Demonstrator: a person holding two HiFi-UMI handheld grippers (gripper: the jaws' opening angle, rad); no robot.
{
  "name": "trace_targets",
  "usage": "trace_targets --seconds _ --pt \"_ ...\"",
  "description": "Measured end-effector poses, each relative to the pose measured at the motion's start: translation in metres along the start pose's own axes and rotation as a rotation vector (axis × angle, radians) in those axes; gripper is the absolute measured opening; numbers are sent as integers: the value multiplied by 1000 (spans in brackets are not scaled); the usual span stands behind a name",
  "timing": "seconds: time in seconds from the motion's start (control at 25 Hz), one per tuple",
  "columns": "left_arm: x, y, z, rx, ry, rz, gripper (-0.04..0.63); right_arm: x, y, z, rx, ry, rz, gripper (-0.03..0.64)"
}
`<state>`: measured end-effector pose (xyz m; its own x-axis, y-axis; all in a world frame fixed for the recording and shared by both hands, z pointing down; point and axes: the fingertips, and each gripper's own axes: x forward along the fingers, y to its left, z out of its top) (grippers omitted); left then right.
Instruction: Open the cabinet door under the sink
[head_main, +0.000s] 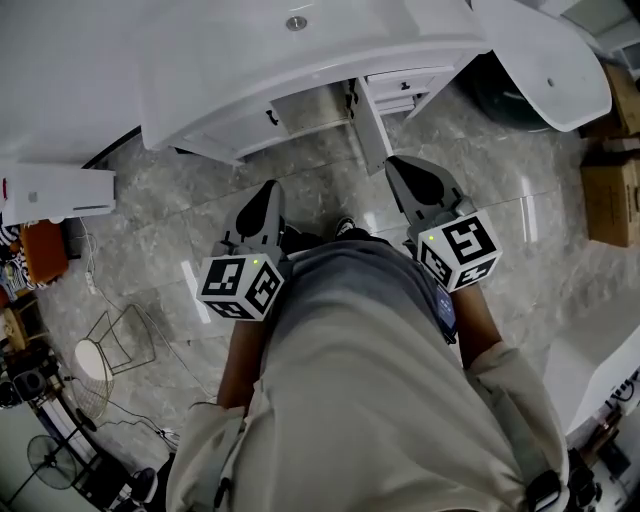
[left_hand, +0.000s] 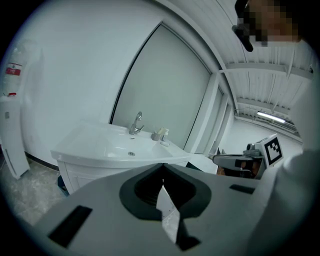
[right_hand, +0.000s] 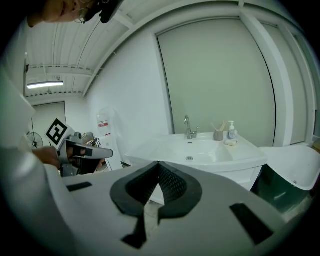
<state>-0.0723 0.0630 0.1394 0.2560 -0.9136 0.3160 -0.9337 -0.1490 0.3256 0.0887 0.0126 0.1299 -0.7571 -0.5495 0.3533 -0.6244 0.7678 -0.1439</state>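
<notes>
White is the colour of the cabinet door (head_main: 305, 108) that is seen under the sink (head_main: 230, 50). It lies flat and shut, and a small dark handle (head_main: 271, 117) is fixed near one edge. Just beside it a white panel (head_main: 372, 128) sticks out over the floor. It is judged to be a second door that is already swung open, but this cannot be told for sure. Small drawers (head_main: 398, 88) are seen just past that panel.

The grey stone floor (head_main: 150, 200) is spread out in front of the cabinet. The left gripper (head_main: 272, 190) and the right gripper (head_main: 400, 165) are held low over it, near the person's body and well apart from the door. Both are squeezed tight, tip against tip, and nothing is held in either one.

To do this step well, one gripper should be opened first and brought down to the dark handle. The handle should be pinched firmly. Then the door should be pulled slowly in a curve, away from the side where it is hinged, so that the grip is not lost.
</notes>
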Motion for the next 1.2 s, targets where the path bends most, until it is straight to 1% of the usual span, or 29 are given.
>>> trace_targets --seconds 0.12,0.24,0.32,0.44,0.6,0.96,1.2 --pt "-7 7 7 1 -20 35 0 -5 3 9 -21 -8 7 11" --pt "-16 15 15 -5 -35 109 0 -11 -1 16 -47 -29 -10 11" --pt "-19 16 18 -18 -39 132 0 -14 -5 17 -39 -31 -11 11" --pt "-18 15 17 -37 -30 123 0 -16 -10 15 5 -25 3 11" --pt "-18 13 11 -47 -8 141 0 -17 -13 9 25 -14 8 9" --pt "-8 9 0 -60 44 135 -2 -11 -17 -4 17 32 1 11" --pt "-4 15 -2 -60 61 137 -2 -4 -16 -3 -5 48 -5 11"
